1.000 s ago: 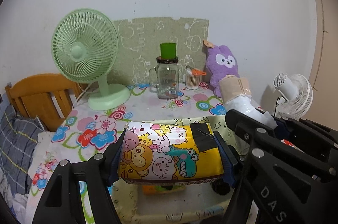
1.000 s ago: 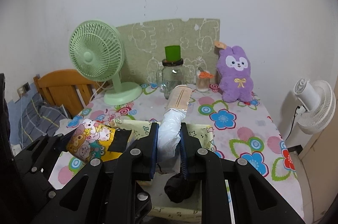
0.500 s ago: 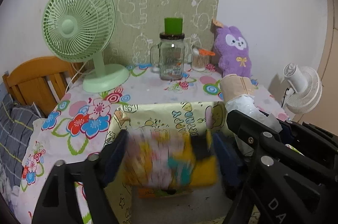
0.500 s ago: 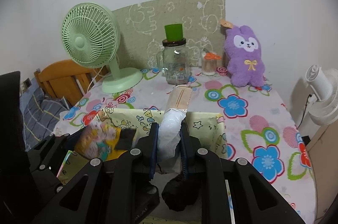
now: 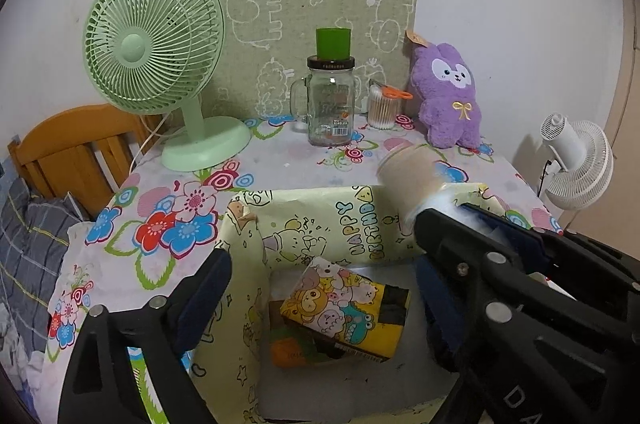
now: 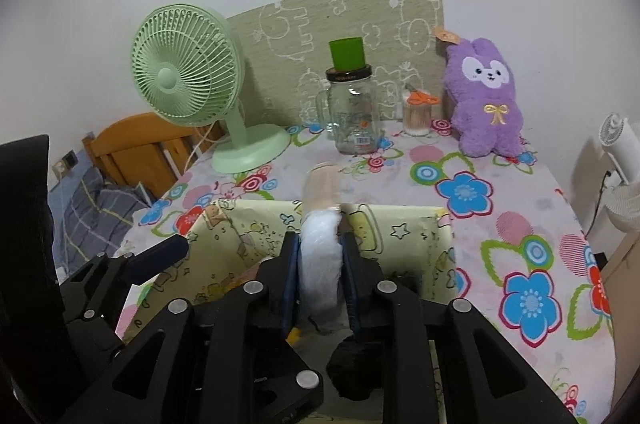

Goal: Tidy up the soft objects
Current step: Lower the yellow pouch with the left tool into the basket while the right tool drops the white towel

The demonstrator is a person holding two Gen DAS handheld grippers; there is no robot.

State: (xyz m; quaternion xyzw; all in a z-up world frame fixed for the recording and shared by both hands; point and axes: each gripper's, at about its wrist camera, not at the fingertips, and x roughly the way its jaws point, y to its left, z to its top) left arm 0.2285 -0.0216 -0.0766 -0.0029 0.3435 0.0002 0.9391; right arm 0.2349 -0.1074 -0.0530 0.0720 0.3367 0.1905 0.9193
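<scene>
My left gripper (image 5: 324, 264) hangs over a pale yellow cartoon-print box (image 5: 320, 220), its jaws wide and still opening with nothing pressed between them. Below them a cartoon-animal tissue pack (image 5: 344, 308) lies loose inside the box, tilted on an orange item (image 5: 288, 352). The right gripper (image 6: 321, 244) is shut on a white soft roll (image 6: 322, 264) with a beige end band, held over the box; its jaws are starting to open while the pads still touch the roll. In the left wrist view the roll (image 5: 412, 175) sticks out at the right. A purple plush rabbit (image 6: 484, 99) sits at the table's back right.
On the floral tablecloth (image 5: 280, 159) stand a green desk fan (image 5: 156, 63), a glass mug jar (image 5: 331, 103) with a green cup on top, and a swab holder (image 5: 382, 109). A white fan (image 5: 576, 159) stands right of the table, wooden furniture (image 5: 76, 143) left. A black lump (image 6: 356, 364) lies in the box.
The tissue pack left the left gripper's jaws and dropped into the box as those jaws spread. Both grippers sank toward the box. The right gripper kept hold of the roll.
</scene>
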